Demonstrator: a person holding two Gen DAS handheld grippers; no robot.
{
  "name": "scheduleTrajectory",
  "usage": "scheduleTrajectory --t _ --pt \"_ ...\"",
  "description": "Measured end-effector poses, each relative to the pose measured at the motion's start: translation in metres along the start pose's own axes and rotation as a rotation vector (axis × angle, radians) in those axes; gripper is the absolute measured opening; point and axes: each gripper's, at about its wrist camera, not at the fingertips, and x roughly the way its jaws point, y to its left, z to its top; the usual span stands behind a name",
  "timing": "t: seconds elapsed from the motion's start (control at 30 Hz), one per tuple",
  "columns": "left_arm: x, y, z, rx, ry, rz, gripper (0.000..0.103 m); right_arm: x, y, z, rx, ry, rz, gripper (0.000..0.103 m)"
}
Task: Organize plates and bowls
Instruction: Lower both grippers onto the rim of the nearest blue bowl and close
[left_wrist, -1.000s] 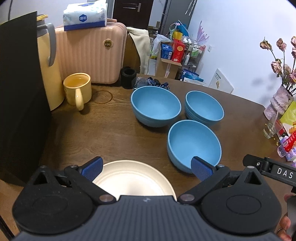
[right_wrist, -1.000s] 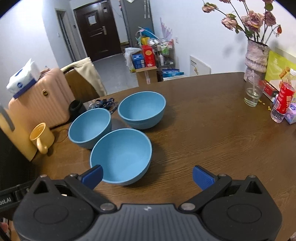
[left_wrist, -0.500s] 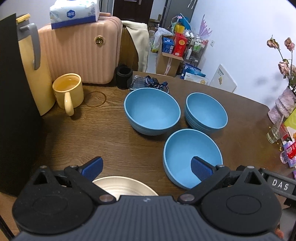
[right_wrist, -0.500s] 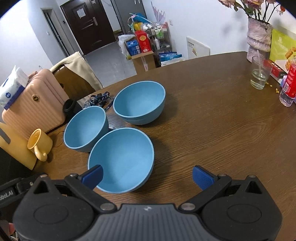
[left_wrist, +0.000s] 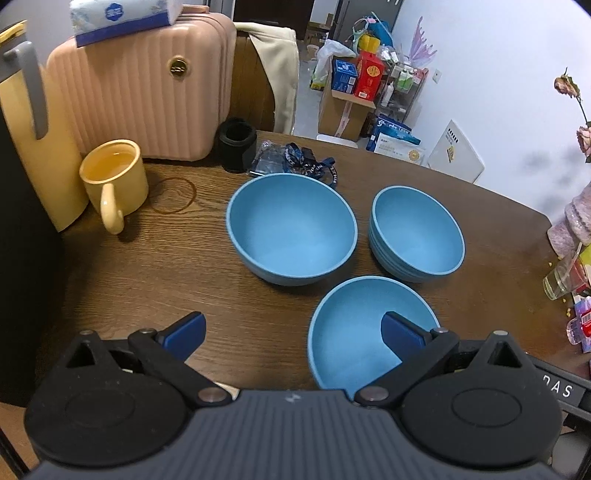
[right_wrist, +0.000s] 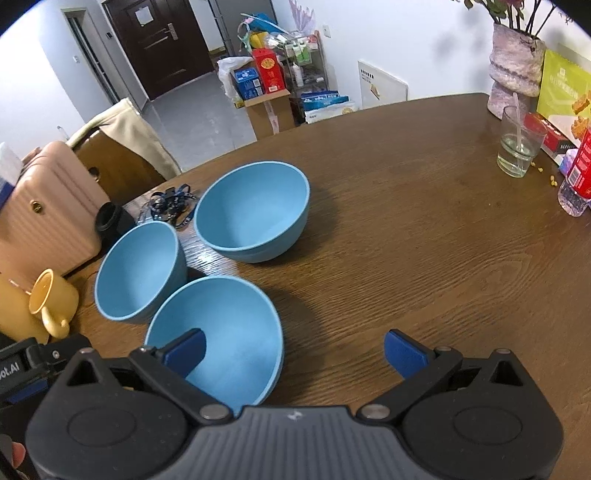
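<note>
Blue plastic-looking bowls, three of them, sit close together on the brown wooden bench (left_wrist: 155, 266). The nearest bowl (left_wrist: 354, 332) lies toward the near edge. The left-hand bowl (left_wrist: 291, 232) stands behind it on the side of the yellow mug (left_wrist: 114, 181), and the right-hand bowl (left_wrist: 417, 232), whose ribbed outer wall suggests more than one nested together, stands beside that one toward the far edge. The three are just beside each other; whether their rims touch cannot be told.

The left gripper (left_wrist: 291, 330) hovers above the near edge with its fingers wide apart and nothing between them. Its right finger (left_wrist: 400, 332) shows in front of the nearest bowl's hollow, while its left finger (left_wrist: 186, 330) is over bare wood. A pale sliver of a plate (left_wrist: 225, 387) peeks out beneath the gripper body at the near edge, mostly hidden.

The right gripper (right_wrist: 293, 350) also has its fingers spread and empty. Its left finger (right_wrist: 186, 349) overlaps the nearest bowl (right_wrist: 221, 328), and its right finger (right_wrist: 404, 352) is over open bench (right_wrist: 424, 229). In this view the other two bowls (right_wrist: 136, 269) (right_wrist: 255, 210) lie beyond.

A pink suitcase (left_wrist: 144, 92) stands at the far left edge behind the mug, and a drinking glass (right_wrist: 519, 144) stands near a vase (right_wrist: 515, 70) at the far right corner.
</note>
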Motion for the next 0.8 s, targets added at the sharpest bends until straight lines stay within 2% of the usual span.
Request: scheduleTrajectory --t 0.47,0.6,0.7,0.8 --pt "0.047 -0.014 0.006 -0.042 0.065 0.015 0.103 0.044 -0.005 0.016 -0.039 0.089 -0.037 0.103" --pt "0.062 -0.014 0.003 -0.059 0.097 0.021 0.1 0.062 -0.001 0.014 -0.063 0.134 -0.027 0.097" --pt "0.073 -0.016 0.002 -0.063 0.123 0.013 0.089 0.074 0.002 0.011 -0.066 0.163 -0.009 0.095" --pt "0.082 -0.019 -0.001 -0.059 0.14 0.02 0.077 0.082 0.006 0.009 -0.078 0.179 0.005 0.088"
